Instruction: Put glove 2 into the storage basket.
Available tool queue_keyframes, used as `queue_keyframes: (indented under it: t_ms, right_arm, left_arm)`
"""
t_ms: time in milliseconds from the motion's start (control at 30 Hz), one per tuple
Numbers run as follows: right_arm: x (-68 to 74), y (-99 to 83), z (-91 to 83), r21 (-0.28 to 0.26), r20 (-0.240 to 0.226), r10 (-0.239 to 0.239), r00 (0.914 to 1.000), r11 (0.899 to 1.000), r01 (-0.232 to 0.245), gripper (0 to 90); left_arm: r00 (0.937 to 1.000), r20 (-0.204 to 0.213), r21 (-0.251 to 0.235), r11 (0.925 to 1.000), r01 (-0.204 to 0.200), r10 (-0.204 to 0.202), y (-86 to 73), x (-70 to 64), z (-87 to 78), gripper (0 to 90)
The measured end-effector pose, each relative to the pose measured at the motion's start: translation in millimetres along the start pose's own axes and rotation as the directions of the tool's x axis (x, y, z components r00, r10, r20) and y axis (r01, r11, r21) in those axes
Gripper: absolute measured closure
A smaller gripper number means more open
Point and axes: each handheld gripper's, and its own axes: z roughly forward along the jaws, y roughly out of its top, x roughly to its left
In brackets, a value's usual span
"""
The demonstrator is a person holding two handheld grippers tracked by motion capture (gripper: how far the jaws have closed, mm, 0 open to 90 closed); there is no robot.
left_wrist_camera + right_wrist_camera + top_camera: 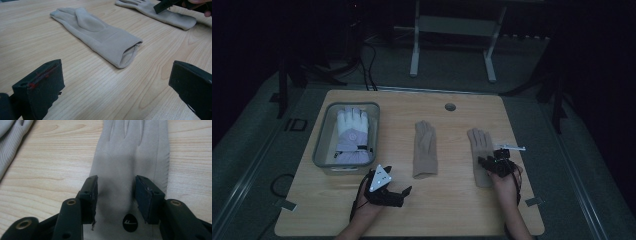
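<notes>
My right gripper [495, 161] hung over the wrist end of the right-hand beige glove [480, 152], which lay flat on the wooden tabletop [447, 200] with its fingers pointing away from me. In the right gripper view the jaws stood apart over the glove's [130, 155] palm, one on each side of its middle, with nothing pinched between them; whether their tips touched the fabric I could not tell. A small black oval logo [129, 223] sat on the cuff between the jaws.

My left gripper [398, 196] rested low near the front edge of the tabletop, its jaws spread wide and holding nothing. In the left gripper view they faced the open cuff of the middle beige glove [100, 37], which lay flat just ahead of them, apart from both jaws. From above, that middle glove [425, 148] lay in the centre of the tabletop, fingers away from me, well apart from the right-hand one.

At the left of the tabletop stood a clear plastic bin [323, 145] with a white padded glove [352, 134] lying inside it.
</notes>
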Motion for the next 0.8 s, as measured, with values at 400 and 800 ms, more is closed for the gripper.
queue_keyframes:
  t_ms: [400,800]
  right_arm:
    - [-2.3,10.5,-8.1,-0.031,-0.018,-0.233,0.9722,0.972,0.233,50.4]
    - [-13.8,17.9,11.2,0.009,0.002,-0.364,0.9314,0.931,0.364,45.3]
  left_arm:
    - [1.0000,0.002,0.000,1.0000,0.000,0.000,0.0,0.1,0.0,0.0]
    - [1.0000,0.005,0.003,1.0000,0.002,-0.002,0.2,0.4,0.2,0.0]
